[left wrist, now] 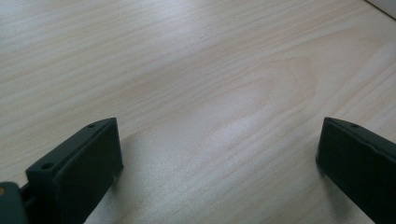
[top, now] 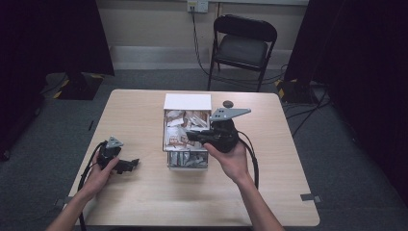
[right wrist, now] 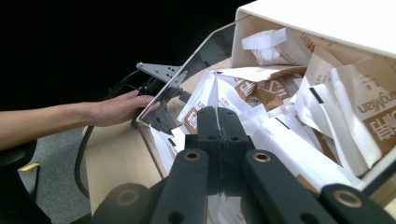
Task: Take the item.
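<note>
Sachets (top: pixel 185 129) filled the clear bin (top: pixel 187 166); none lay out on the counter (top: pixel 144 202). Right claw (right wrist: pixel 218 122) was pinched closed among them, apparently gripping one. Left claw (left wrist: pixel 217 163) rested wide, empty.

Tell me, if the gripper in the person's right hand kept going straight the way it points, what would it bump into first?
Probably the paper packets heaped in the clear-walled box. The right gripper, its fingers shut, aims straight into that pile, and depth is hard to judge.
</note>
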### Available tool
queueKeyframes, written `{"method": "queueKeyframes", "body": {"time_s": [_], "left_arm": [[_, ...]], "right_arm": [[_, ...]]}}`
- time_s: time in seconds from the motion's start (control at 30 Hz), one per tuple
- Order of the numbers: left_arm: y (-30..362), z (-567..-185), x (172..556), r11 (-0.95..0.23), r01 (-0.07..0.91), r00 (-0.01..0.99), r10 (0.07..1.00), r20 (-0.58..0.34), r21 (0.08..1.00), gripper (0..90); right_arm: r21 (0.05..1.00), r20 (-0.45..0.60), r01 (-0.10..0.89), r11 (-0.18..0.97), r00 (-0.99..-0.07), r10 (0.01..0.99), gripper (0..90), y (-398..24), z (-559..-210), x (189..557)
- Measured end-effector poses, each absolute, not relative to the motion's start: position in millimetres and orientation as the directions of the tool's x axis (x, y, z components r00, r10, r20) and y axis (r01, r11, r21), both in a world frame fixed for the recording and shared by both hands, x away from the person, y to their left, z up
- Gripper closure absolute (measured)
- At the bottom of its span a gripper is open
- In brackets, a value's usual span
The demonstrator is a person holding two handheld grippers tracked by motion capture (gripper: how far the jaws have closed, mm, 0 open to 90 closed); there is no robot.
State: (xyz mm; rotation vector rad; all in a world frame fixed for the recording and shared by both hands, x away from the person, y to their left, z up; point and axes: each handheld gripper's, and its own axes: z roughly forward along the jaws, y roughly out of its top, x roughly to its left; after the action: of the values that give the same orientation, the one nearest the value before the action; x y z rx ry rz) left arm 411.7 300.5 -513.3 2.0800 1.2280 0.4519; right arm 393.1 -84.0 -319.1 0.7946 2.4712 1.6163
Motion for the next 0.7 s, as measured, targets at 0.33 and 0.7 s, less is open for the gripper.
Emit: {"method": "queueKeyframes", "body": {"time_s": [0.33, 0.7], "left_arm": [[300, -513, 412, -0.332, 0.634, 0.497, 0.867, -0.039, 0.698, 0.0], [300, -513, 412, -0.332, 0.635, 0.497, 0.867, -0.039, 0.698, 0.0]], "right_arm": [[0.876, 0.212, 0.387, 0.289, -0.845, 0.491, 89.7, -90, -320, 396], [0.888, 0.208, 0.375, 0.267, -0.844, 0.494, 89.8, -96, -314, 394]]}}
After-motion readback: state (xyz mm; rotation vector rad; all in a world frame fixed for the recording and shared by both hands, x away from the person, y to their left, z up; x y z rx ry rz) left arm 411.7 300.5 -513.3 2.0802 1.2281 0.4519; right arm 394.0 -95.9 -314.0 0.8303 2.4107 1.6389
